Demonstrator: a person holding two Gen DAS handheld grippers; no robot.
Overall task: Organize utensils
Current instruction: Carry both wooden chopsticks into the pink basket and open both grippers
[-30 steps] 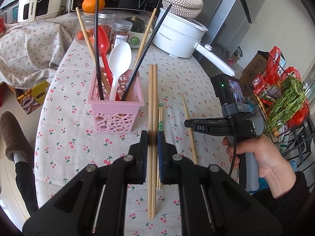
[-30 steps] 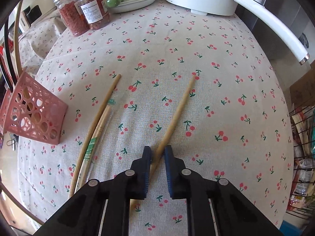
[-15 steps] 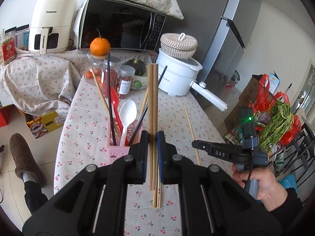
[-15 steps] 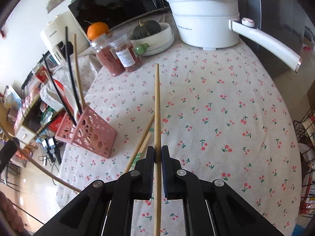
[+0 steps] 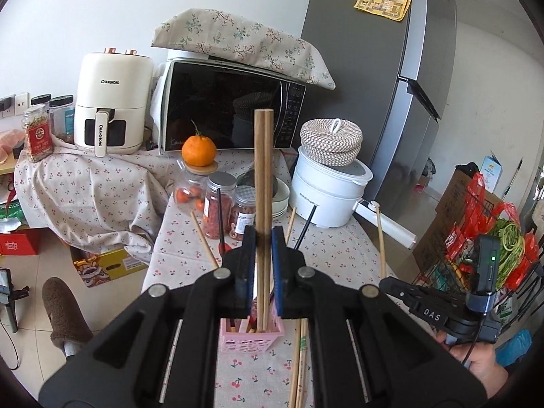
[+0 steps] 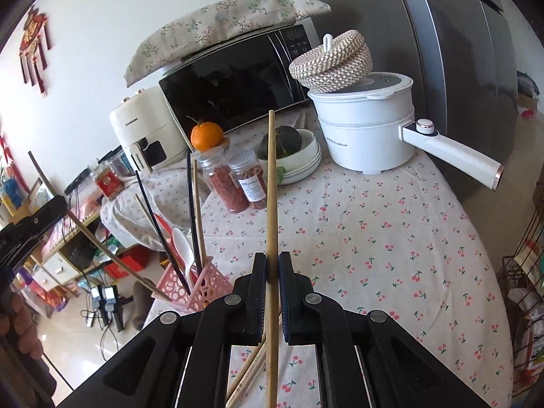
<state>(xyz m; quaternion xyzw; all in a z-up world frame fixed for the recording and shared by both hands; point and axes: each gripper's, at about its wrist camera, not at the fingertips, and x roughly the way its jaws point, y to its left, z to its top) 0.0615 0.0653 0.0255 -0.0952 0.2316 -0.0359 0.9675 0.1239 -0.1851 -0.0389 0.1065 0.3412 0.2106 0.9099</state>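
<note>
My left gripper (image 5: pixel 263 238) is shut on a pair of wooden chopsticks (image 5: pixel 263 176), held upright with their lower ends inside the pink holder (image 5: pixel 251 338). My right gripper (image 6: pixel 271 263) is shut on a single wooden chopstick (image 6: pixel 271 183), held upright above the table. The pink holder (image 6: pixel 200 289) holds black chopsticks, wooden chopsticks, a white spoon (image 6: pixel 180 241) and a red spoon. A wrapped pair of chopsticks (image 5: pixel 299 367) lies on the cloth to the right of the holder; it also shows in the right wrist view (image 6: pixel 246 377).
On the cherry-print tablecloth (image 6: pixel 391 238) stand a white electric pot (image 6: pixel 367 125) with a long handle, two jars (image 6: pixel 238 180), an orange (image 6: pixel 206 135) and stacked bowls. A microwave (image 5: pixel 231 105) and air fryer (image 5: pixel 112 102) stand behind. A wire rack of groceries (image 5: pixel 493 248) is at right.
Both grippers lifted their chopsticks off the table and tilted them upright. The left pair now stands with its lower ends in the pink holder.
</note>
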